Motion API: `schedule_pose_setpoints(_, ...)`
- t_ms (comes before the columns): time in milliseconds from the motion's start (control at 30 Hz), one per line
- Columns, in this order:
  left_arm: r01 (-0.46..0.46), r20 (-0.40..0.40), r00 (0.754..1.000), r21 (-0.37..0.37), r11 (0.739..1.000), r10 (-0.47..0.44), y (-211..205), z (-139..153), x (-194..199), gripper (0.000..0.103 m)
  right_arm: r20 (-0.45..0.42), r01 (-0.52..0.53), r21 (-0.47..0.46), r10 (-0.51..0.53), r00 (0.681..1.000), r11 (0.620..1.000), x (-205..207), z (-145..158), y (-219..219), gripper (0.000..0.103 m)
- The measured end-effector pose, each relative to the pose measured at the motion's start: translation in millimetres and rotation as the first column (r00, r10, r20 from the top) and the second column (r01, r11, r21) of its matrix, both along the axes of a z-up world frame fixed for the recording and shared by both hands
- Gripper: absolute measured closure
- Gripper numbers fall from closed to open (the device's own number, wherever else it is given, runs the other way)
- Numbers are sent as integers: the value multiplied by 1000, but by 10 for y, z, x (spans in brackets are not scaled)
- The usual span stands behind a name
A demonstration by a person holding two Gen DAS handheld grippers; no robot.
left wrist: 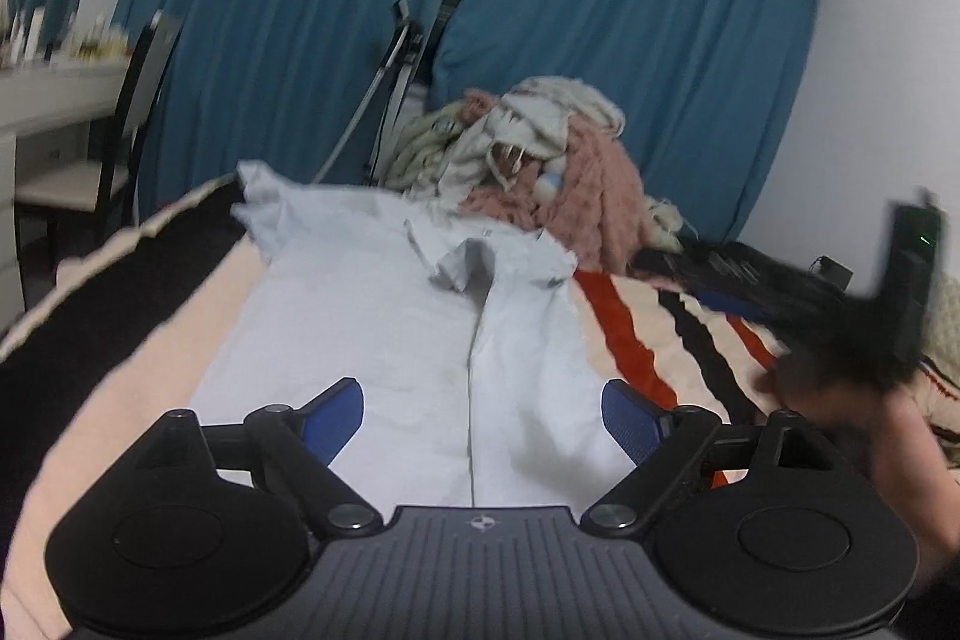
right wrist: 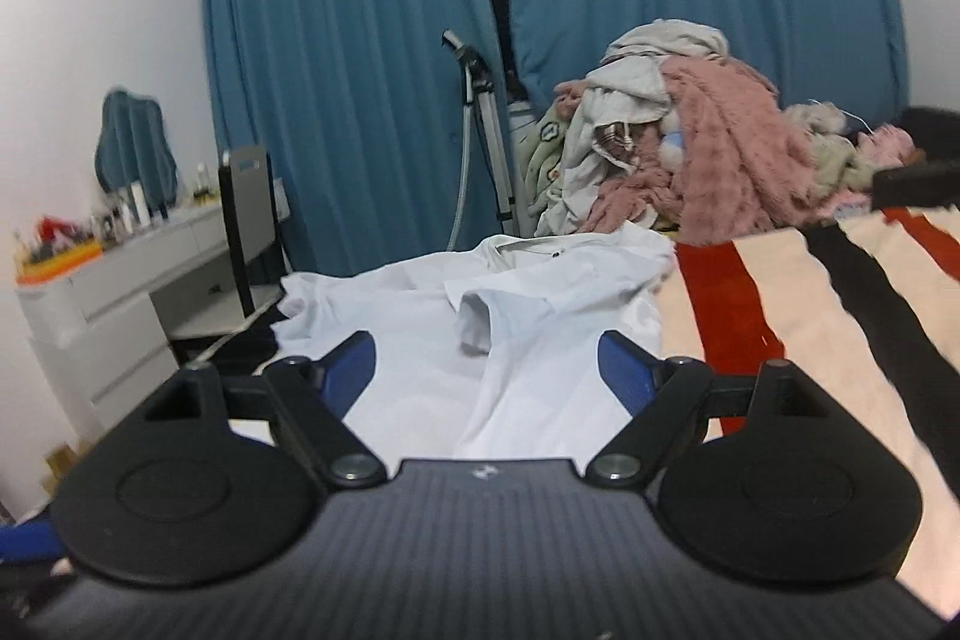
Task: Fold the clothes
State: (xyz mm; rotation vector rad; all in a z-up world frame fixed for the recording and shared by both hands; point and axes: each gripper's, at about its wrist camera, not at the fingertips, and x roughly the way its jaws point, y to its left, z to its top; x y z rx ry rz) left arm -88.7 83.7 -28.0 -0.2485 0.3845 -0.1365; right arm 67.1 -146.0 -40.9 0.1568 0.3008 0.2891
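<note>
With the pale shirt (left wrist: 384,340) lying flat on the striped bed (right wrist: 780,340), we hold the left gripper (left wrist: 483,415) and right gripper (right wrist: 486,370) spread and empty above it; we should pinch one side edge low, then fold it inward evenly.

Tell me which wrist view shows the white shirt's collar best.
The left wrist view: the collar sits near the middle of the frame, seen from above, with the front seam of the white shirt running down from it. The right wrist view shows the collar from a lower angle, flatter and slightly blurred.
</note>
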Motion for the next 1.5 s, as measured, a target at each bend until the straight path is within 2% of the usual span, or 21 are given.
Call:
schedule_pose_setpoints(133,9,-25,1000,-4,1000,-9,-86,-71,21,14,0,51,-2,-51,999,999,-501,-86,-167,20)
schedule_pose_setpoints(267,8,-50,999,-4,1000,-8,-133,-139,80,14,9,80,0,-80,997,997,-706,-108,-306,20)
schedule_pose_setpoints(433,6,-66,998,5,1000,-5,-171,-208,117,14,34,84,40,-85,996,996,-720,-44,-352,20)
schedule_pose_setpoints(567,2,-86,996,21,1000,0,-190,-254,185,14,29,80,30,-81,996,996,-743,-80,-335,20)
schedule_pose_setpoints(767,6,-150,989,-33,999,-11,-91,-295,553,14,16,96,37,-96,995,995,-692,-71,-350,20)
schedule_pose_setpoints(1067,-19,-298,955,-66,998,-2,-18,-459,1660,14,-31,129,56,-127,991,990,-527,-172,-434,20)
schedule_pose_setpoints(1167,-36,-366,930,-155,987,-24,34,-616,2151,14,-59,163,50,-160,985,985,-459,-283,-451,21)
schedule_pose_setpoints(1233,-16,-382,921,-233,972,-76,56,-722,2484,14,-62,255,34,-253,966,966,-429,-363,-474,20)
schedule_pose_setpoints(1367,-56,-351,936,-236,970,-32,60,-880,3095,14,-83,356,54,-351,933,933,-336,-519,-570,21)
schedule_pose_setpoints(1500,-75,-255,967,-180,981,27,91,-922,3705,17,-120,418,48,-410,904,907,-141,-707,-606,21)
